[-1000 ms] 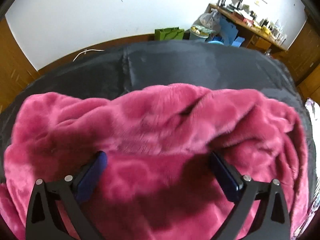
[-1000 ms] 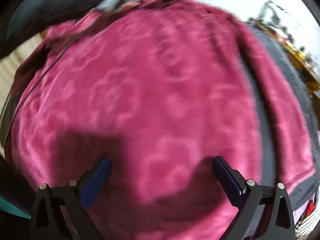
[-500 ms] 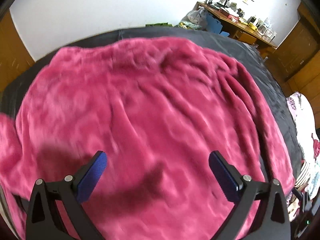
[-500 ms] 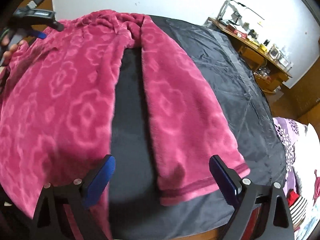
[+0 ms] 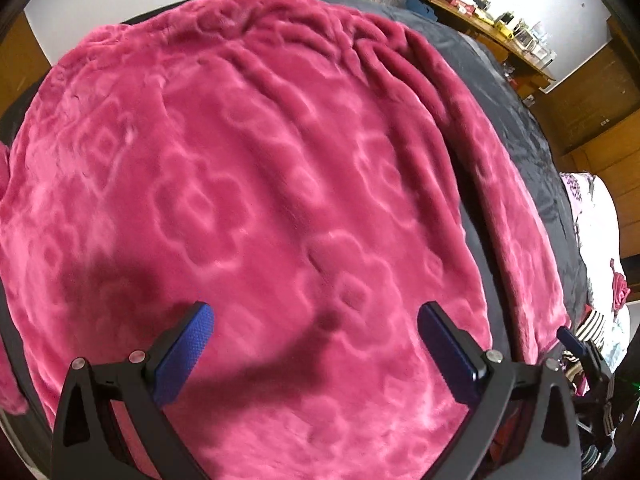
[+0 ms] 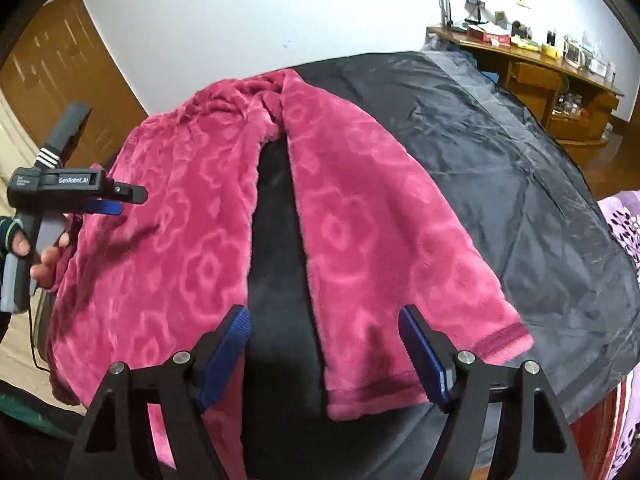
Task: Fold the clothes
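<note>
Currently: pink fleece top (image 5: 280, 184) spread flat on dark grey sheet (image 6: 500, 152), embossed flower pattern facing up. Body panel fills most of left wrist view. One sleeve (image 6: 376, 248) lying out straight to the right of the body, separated by a wedge of bare sheet; cuff end near the sheet's front edge.

Left gripper (image 5: 316, 344) hovering over lower body panel, jaws spread wide, nothing held. Shadow on the fleece beneath it. Contact with fabric: cannot tell.

Right gripper (image 6: 324, 344) above the gap between body and sleeve, jaws also wide apart, empty; right blue pad (image 6: 424, 356) just over the sleeve near the cuff.

Hand (image 6: 28, 252) on left gripper's handle visible at left edge of right wrist view.

Wooden desk (image 6: 532, 68) with clutter against white wall (image 6: 240, 20) behind. Patterned fabrics (image 5: 592, 328) heaped at far right.
</note>
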### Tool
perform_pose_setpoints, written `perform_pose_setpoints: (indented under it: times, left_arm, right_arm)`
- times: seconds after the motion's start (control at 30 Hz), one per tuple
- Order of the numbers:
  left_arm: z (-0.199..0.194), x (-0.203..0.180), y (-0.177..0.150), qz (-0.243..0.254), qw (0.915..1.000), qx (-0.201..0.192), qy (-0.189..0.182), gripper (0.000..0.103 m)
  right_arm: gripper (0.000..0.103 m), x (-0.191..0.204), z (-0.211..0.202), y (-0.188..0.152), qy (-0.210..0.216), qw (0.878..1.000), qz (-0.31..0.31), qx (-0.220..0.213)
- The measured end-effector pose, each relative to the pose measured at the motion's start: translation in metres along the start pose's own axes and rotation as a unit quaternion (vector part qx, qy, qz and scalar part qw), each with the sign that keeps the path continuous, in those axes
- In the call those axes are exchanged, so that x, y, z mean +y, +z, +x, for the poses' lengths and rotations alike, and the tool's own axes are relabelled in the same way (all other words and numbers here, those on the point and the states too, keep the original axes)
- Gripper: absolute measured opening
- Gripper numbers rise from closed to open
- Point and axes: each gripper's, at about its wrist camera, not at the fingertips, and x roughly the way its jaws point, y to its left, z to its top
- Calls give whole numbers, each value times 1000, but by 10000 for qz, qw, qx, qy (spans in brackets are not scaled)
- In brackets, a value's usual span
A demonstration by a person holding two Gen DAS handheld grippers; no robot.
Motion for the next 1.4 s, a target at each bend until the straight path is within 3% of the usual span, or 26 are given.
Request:
perform_pose_setpoints:
  times: [0.1, 0.13, 0.2, 0.33, 0.53, 0.67, 0.9, 1.17, 1.4]
  left_arm:
    - [0, -16, -4, 93, 10000, 11, -35, 102]
    - [1, -20, -6, 123, 9999, 25, -43, 102]
    - [3, -29, -9, 173, 9998, 62, -62, 102]
    - [9, -37, -17, 183, 9997, 155, -80, 102]
    - [14, -40, -29, 169, 9995, 246, -82, 102]
    - [17, -39, -35, 158, 9994, 304, -87, 102]
    - [28, -36, -33, 180, 9991, 364, -148, 102]
    - [23, -42, -32, 143, 9969, 289, -715, 102]
    - [28, -47, -35, 259, 9949, 373, -901, 102]
  right_arm:
    - [75, 1, 8, -8, -302, 9993, -125, 157]
    - [56, 0, 11, -8, -394, 9991, -93, 146]
    - [32, -3, 11, -8, -572, 9983, -3, 74]
    - [32, -11, -6, -2, -567, 9977, 242, -296]
    - [32, -18, 5, -14, -13, 9994, -95, 334]
    - [32, -5, 10, -22, 164, 9979, -434, 458]
    - [32, 7, 27, -18, -29, 9950, -791, 601]
    - [33, -8, 27, -17, 88, 9976, -343, 591]
    - [32, 3, 29, -22, -137, 9962, -677, 537]
